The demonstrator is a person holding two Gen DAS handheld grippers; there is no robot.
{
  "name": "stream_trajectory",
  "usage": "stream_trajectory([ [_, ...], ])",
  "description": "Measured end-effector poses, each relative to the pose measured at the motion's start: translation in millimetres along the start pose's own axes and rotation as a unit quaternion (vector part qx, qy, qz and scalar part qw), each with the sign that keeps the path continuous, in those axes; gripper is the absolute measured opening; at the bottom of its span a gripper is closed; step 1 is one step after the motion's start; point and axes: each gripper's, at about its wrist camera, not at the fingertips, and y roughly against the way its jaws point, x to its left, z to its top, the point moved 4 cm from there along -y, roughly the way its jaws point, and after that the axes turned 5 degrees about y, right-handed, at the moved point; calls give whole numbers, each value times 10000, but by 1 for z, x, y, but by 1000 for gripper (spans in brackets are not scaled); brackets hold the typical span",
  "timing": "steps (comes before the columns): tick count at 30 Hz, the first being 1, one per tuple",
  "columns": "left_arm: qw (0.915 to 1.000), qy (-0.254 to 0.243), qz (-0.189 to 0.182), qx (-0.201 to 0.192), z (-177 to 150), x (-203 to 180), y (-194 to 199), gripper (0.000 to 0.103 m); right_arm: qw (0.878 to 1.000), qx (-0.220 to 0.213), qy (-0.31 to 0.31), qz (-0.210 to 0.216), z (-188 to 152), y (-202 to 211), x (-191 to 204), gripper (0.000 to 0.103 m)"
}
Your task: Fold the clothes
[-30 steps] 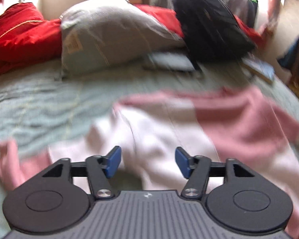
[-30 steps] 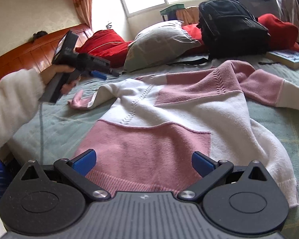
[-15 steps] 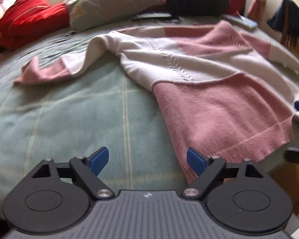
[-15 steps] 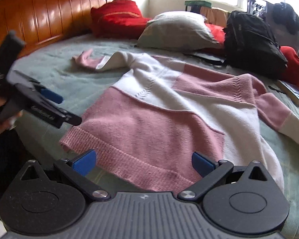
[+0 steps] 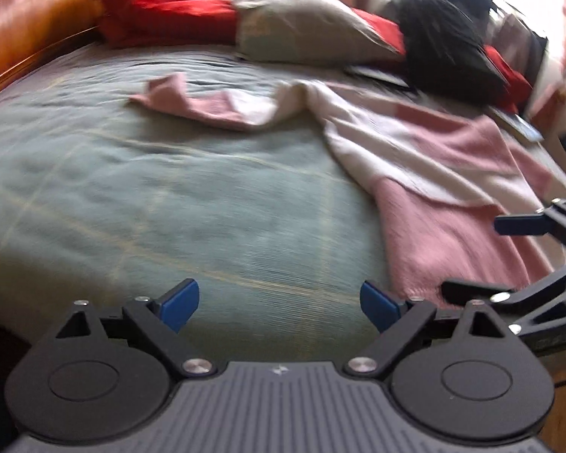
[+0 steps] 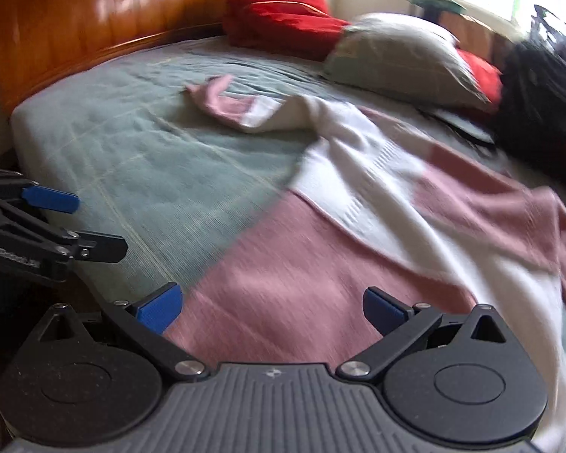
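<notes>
A pink and white knit sweater [image 5: 445, 173] [image 6: 358, 234] lies spread on a grey-green bedspread [image 5: 169, 196], one sleeve [image 5: 192, 105] stretched toward the headboard. My left gripper [image 5: 281, 304] is open over bare bedspread at the near edge, left of the sweater's pink hem. My right gripper [image 6: 269, 307] is open just above that pink hem, with nothing between its fingers. Each gripper shows in the other's view: the right one [image 5: 479, 256] at the right edge, the left one [image 6: 86, 222] at the left edge. Both views are blurred.
A grey pillow [image 6: 400, 56] and red cushions [image 6: 283, 15] lie at the head of the bed. A black backpack [image 5: 445, 49] sits at the back right. The wooden headboard [image 6: 94, 19] curves along the left. A book [image 5: 517, 124] lies beside the sweater.
Both views have swung left toward the headboard and are blurred with motion. The two grippers now sit close together at the sweater's hem corner; both stay open.
</notes>
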Motion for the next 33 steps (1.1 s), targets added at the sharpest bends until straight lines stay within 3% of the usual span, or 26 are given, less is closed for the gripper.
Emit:
stream_trajectory([
  [4,9998,171,71,-94,2,11,7,94,9984,347,446,-88,15,-36,30,103],
  [8,9996,263,8,-64,0,13,7,94,9920,695,873,-583,9,-57,35,103],
  [16,9992,217,-318,60,-3,-8,-6,94,9882,760,352,-1283,-5,-30,-41,103],
  [24,9913,331,-1225,361,-9,-39,-24,94,9837,726,-542,-1555,-23,-16,-118,103],
  [27,9840,440,-1661,477,-10,-51,-32,94,9810,697,-906,-1567,-31,-12,-141,103],
  [33,9651,642,-2378,893,-10,-77,-60,94,9823,455,-1344,-1225,-56,9,-147,103],
])
